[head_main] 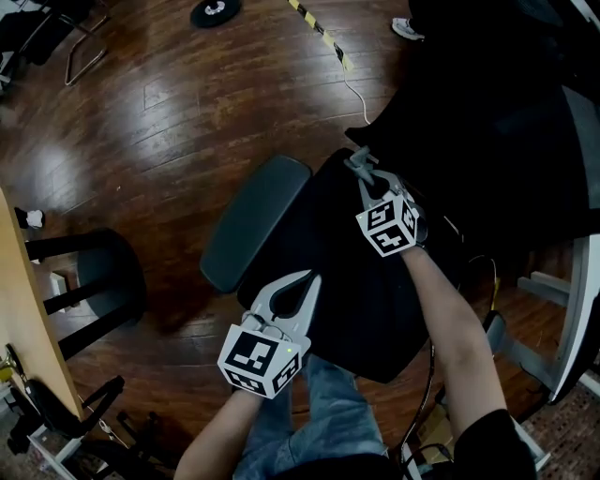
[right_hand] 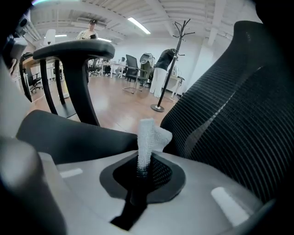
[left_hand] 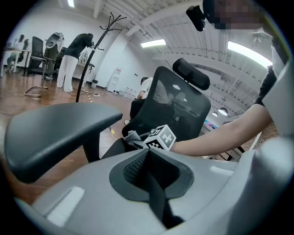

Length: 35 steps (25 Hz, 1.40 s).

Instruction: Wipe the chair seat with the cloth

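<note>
The black chair seat [head_main: 342, 281] fills the middle of the head view, with its armrest [head_main: 251, 223] on the left and its mesh backrest [head_main: 487, 122] at the upper right. My right gripper [head_main: 360, 169] is over the seat's far edge, shut on a small grey cloth [head_main: 354, 156]. In the right gripper view the cloth [right_hand: 149, 137] sticks up from between the jaws, next to the backrest [right_hand: 229, 114]. My left gripper [head_main: 312, 278] is shut and holds nothing, above the seat's near left part. The left gripper view shows the right gripper's marker cube [left_hand: 161, 137] and the cloth [left_hand: 133, 137].
A dark stool [head_main: 89, 281] stands on the wooden floor by a desk edge [head_main: 28, 309] at the left. A coat rack base [head_main: 216, 11], striped floor tape [head_main: 319, 33] and a cable [head_main: 358, 98] lie beyond the chair. The person's jeans [head_main: 309, 422] are at the bottom.
</note>
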Each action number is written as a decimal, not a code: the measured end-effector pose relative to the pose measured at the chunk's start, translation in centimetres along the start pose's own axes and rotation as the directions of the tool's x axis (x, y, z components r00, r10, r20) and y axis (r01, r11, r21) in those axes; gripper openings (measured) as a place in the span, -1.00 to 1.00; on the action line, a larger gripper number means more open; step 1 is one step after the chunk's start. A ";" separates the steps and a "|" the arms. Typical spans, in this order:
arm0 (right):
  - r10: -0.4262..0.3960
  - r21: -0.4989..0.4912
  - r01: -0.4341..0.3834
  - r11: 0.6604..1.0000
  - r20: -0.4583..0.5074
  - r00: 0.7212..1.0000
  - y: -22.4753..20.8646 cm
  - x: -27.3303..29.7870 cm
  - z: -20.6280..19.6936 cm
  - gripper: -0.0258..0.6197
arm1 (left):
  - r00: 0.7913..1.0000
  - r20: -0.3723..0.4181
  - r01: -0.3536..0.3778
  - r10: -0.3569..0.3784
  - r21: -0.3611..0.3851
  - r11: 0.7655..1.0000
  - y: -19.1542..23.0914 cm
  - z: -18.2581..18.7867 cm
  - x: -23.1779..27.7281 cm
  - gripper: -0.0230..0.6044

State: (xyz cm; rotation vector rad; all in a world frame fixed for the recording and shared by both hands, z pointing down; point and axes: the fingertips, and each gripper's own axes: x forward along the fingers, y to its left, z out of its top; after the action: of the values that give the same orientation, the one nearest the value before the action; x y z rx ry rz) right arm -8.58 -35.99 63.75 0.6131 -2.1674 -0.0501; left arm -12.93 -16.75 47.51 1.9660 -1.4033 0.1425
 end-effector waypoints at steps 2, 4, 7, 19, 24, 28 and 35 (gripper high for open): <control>0.016 -0.009 -0.016 1.000 -0.007 1.000 0.9 0.3 -0.3 -0.90 | 1.000 -0.006 -0.002 0.003 0.007 1.000 0.0 -0.3 -0.1 -0.91; 0.030 -0.014 -0.030 0.999 -0.010 0.999 1.7 0.4 -0.5 -0.90 | 1.000 -0.008 -0.006 0.006 0.015 1.000 0.1 -0.8 -0.4 -0.91; 0.038 -0.011 -0.038 0.999 -0.016 0.999 3.1 -0.2 -0.4 -0.90 | 1.000 -0.013 -0.007 0.008 0.012 1.000 0.3 -1.1 -1.6 -0.91; 0.107 0.050 -0.110 0.993 0.054 0.993 14.7 -5.0 0.3 -0.89 | 0.999 -0.044 -0.001 0.004 0.066 0.998 1.1 -5.1 -7.7 -0.91; 0.133 0.071 -0.140 0.988 0.093 0.987 20.2 -7.5 1.2 -0.89 | 0.999 -0.034 -0.001 0.004 0.093 0.996 1.7 -5.8 -10.1 -0.91; 0.133 0.123 -0.149 0.981 0.128 0.983 24.5 -9.8 1.8 -0.89 | 1.000 -0.023 0.000 0.003 0.120 0.993 2.0 -6.1 -11.9 -0.91; 0.154 0.149 -0.178 0.973 0.162 0.975 31.4 -13.1 2.8 -0.89 | 1.000 0.016 0.004 -0.007 0.150 0.989 1.8 -6.2 -14.5 -0.91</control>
State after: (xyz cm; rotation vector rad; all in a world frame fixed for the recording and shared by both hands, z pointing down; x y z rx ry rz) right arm -16.85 -3.04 60.09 0.5300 -2.3783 0.1781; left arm -18.51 -1.89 46.23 2.0976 -1.4342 0.2359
